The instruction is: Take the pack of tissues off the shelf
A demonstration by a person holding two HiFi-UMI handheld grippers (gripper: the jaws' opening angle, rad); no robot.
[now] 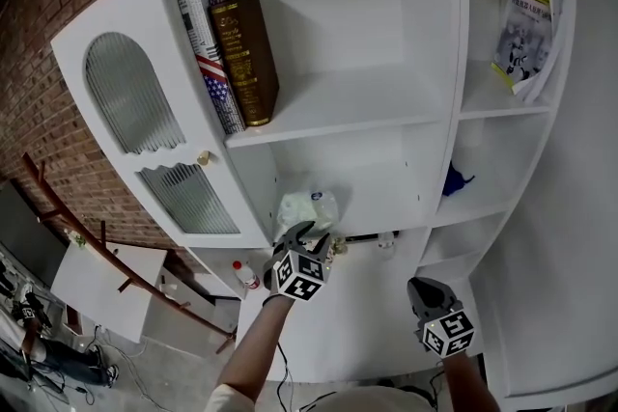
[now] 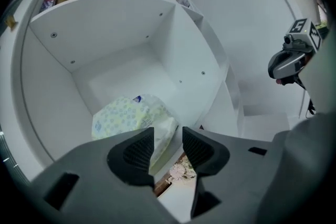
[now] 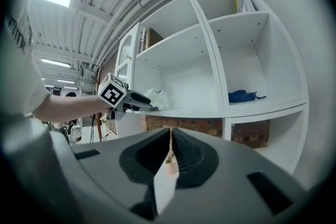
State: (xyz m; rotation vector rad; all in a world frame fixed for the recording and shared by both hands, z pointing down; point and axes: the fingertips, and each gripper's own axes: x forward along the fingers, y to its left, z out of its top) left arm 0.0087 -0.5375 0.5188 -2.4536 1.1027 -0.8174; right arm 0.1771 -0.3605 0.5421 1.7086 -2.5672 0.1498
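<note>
The pack of tissues (image 1: 309, 209), pale with a small flower print, lies on the floor of the white shelf unit's (image 1: 338, 123) lower middle compartment. My left gripper (image 1: 307, 233) is right in front of it, just below. In the left gripper view the pack (image 2: 130, 117) fills the space ahead, and its near corner shows in the gap of the left gripper (image 2: 168, 138); the jaws stand apart and do not press on it. My right gripper (image 1: 421, 288) hangs lower and to the right, away from the shelf. The right gripper (image 3: 171, 136) has its jaws together and holds nothing.
Two books (image 1: 232, 58) lean in the compartment above. A booklet (image 1: 526, 34) stands at the upper right, and a blue item (image 1: 454, 178) lies in the right compartment. A ribbed-glass cabinet door (image 1: 126, 96) is at the left. Below it stands a small bottle (image 1: 246, 275).
</note>
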